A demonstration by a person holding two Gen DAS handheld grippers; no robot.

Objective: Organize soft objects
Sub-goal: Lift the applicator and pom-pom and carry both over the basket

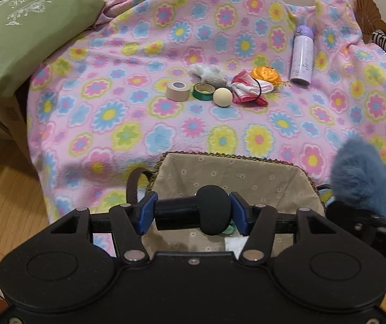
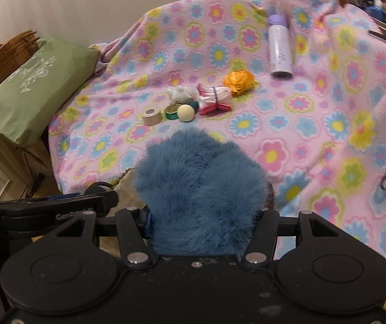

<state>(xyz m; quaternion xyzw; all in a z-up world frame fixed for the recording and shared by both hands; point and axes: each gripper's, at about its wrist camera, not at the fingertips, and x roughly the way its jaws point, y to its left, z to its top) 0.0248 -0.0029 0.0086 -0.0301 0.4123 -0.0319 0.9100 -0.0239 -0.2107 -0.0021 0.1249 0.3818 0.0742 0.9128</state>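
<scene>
The left gripper (image 1: pixel 191 213) is clamped on a black foam-covered dumbbell-shaped object (image 1: pixel 193 213), held over the beige fabric-lined woven basket (image 1: pixel 247 172). The right gripper (image 2: pixel 202 216) is closed around a fluffy blue fur item (image 2: pixel 201 189), just beside that basket. The step in hand seems to be bringing both soft things to the basket; next, each must be lowered inside and released. What already lies in the basket is hard to see. A white fluffy toy (image 1: pixel 207 73) and a pink-and-white folded cloth bundle (image 1: pixel 248 89) wait on the flowered pink fleece blanket (image 1: pixel 138 54).
</scene>
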